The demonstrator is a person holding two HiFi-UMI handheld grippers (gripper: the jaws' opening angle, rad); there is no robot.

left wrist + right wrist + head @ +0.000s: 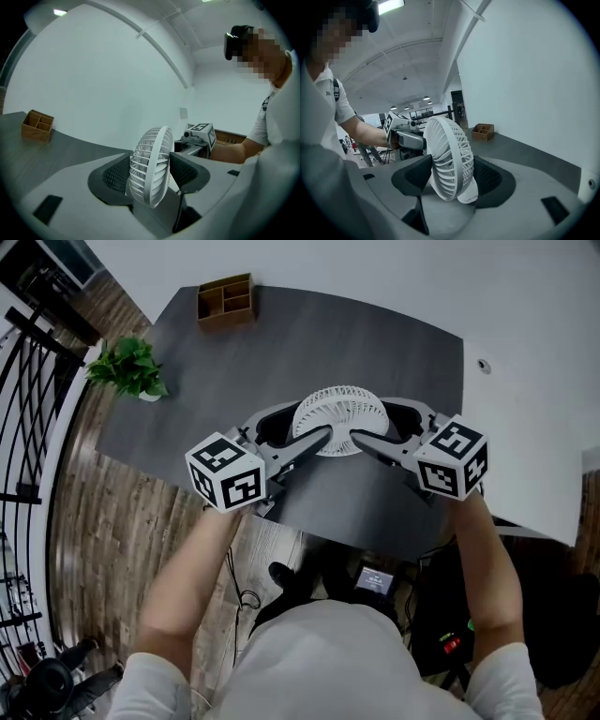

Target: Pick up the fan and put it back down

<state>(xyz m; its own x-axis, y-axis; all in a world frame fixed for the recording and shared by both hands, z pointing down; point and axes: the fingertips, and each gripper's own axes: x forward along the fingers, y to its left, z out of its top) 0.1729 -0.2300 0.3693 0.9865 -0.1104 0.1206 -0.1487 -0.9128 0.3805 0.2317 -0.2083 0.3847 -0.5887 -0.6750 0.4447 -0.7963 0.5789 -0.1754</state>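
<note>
A small white round-grilled fan [339, 418] stands near the front edge of the dark grey table [281, 343], held from both sides. My left gripper [302, 434] is shut on the fan's left rim. My right gripper [373, 435] is shut on its right rim. The left gripper view has the fan [150, 166] edge-on between the dark padded jaws of the left gripper [151, 174], with the other gripper's marker cube [202, 132] beyond. Seen from the right gripper [450, 177], the fan [449, 159] tilts slightly between the pads. Whether its base touches the table I cannot tell.
A wooden compartment box [225, 299] sits at the table's far left corner, and a small green plant [131, 367] stands at its left edge. A white surface [525, 381] lies to the right. Wood floor shows below the table's front edge.
</note>
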